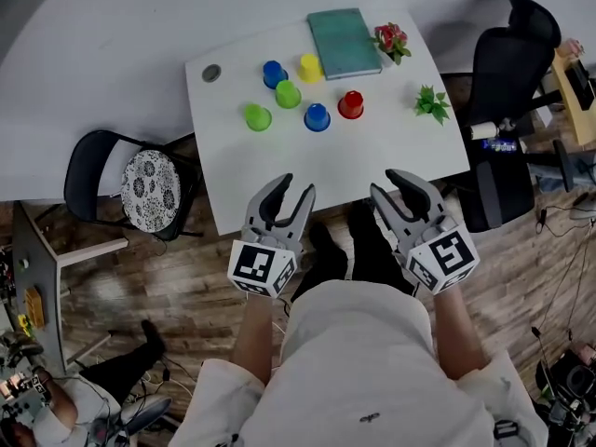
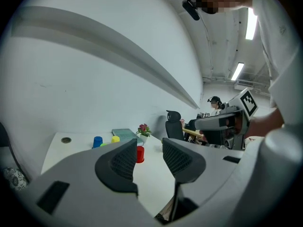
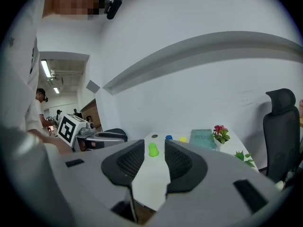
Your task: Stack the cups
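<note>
Six cups sit scattered on the far half of the white table (image 1: 326, 170), short of a teal book (image 1: 345, 42): red cup (image 1: 351, 104), yellow cup (image 1: 310, 67), far blue cup (image 1: 274, 73), near blue cup (image 1: 317, 116), far green cup (image 1: 288, 94), near green cup (image 1: 257, 116). They look like small, light, stiff plastic with smooth walls, likely to skid or tip if nudged. They seem to stand mouth-down, though at this range that is hard to confirm. Pinch one gently across its side wall, near the upper end. Your left gripper (image 1: 296, 186) and right gripper (image 1: 385, 182) hover at the table's near edge, well apart from every cup. Each has its jaws about halfway apart, with nothing between the pads.
</note>
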`<state>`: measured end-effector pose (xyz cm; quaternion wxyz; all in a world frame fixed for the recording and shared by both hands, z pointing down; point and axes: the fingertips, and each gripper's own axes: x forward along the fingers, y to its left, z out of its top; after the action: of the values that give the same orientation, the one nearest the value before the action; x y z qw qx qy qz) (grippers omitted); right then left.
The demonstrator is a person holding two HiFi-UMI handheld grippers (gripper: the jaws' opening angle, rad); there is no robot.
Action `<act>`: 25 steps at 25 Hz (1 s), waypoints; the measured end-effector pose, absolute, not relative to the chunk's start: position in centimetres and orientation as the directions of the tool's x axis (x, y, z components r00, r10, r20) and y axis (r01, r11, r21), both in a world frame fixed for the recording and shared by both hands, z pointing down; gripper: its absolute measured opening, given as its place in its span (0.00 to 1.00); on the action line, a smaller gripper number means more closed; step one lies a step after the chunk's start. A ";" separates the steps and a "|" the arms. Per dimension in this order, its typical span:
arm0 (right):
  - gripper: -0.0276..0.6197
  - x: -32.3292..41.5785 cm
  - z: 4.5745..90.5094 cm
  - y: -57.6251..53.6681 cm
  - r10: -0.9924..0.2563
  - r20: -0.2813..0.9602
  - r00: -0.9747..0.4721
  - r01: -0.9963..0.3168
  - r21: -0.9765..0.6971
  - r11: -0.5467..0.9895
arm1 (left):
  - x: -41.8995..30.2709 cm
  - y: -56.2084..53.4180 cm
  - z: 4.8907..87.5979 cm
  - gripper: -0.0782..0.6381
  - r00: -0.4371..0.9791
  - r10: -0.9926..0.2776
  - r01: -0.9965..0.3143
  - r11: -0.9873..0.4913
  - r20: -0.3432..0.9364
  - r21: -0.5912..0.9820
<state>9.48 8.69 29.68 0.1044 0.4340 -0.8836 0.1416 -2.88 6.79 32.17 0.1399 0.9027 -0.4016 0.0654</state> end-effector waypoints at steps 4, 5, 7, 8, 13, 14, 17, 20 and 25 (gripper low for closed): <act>0.24 10.3 30.6 6.8 -0.728 0.317 -0.608 -0.792 -0.173 0.586 | -2.0 4.7 33.3 0.35 0.656 -0.712 -0.754 -0.629 0.251 0.187; 0.24 10.4 30.8 6.3 -0.723 0.321 -0.612 -0.788 -0.176 0.589 | -1.8 4.2 33.6 0.36 0.651 -0.713 -0.758 -0.624 0.259 0.188; 0.24 10.7 31.0 5.4 -0.708 0.329 -0.625 -0.778 -0.184 0.601 | -1.4 3.4 34.3 0.37 0.640 -0.716 -0.768 -0.611 0.280 0.193; 0.24 11.0 31.1 4.9 -0.701 0.332 -0.631 -0.773 -0.187 0.607 | -1.2 3.0 34.7 0.37 0.633 -0.717 -0.773 -0.603 0.290 0.195; 0.24 12.4 32.2 2.0 -0.665 0.350 -0.660 -0.746 -0.199 0.636 | 0.0 0.2 37.1 0.39 0.589 -0.732 -0.806 -0.559 0.341 0.192; 0.24 12.7 32.5 1.5 -0.656 0.353 -0.667 -0.739 -0.200 0.643 | 0.2 -0.2 37.6 0.40 0.579 -0.736 -0.814 -0.549 0.352 0.190; 0.24 13.5 33.4 -0.2 -0.628 0.363 -0.689 -0.716 -0.202 0.668 | 0.7 -1.6 39.0 0.41 0.544 -0.745 -0.836 -0.517 0.386 0.181; 0.24 14.0 34.4 -1.7 -0.596 0.372 -0.711 -0.690 -0.208 0.694 | 1.0 -3.2 40.4 0.42 0.503 -0.759 -0.862 -0.476 0.413 0.174; 0.23 14.8 36.2 -4.0 -0.543 0.380 -0.749 -0.644 -0.222 0.732 | 1.4 -5.4 43.0 0.45 0.422 -0.778 -0.905 -0.393 0.464 0.164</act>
<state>14.81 -4.01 36.18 0.1464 0.3229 -0.9191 0.1721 1.42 -5.41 43.04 0.1992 0.8195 -0.5135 0.1585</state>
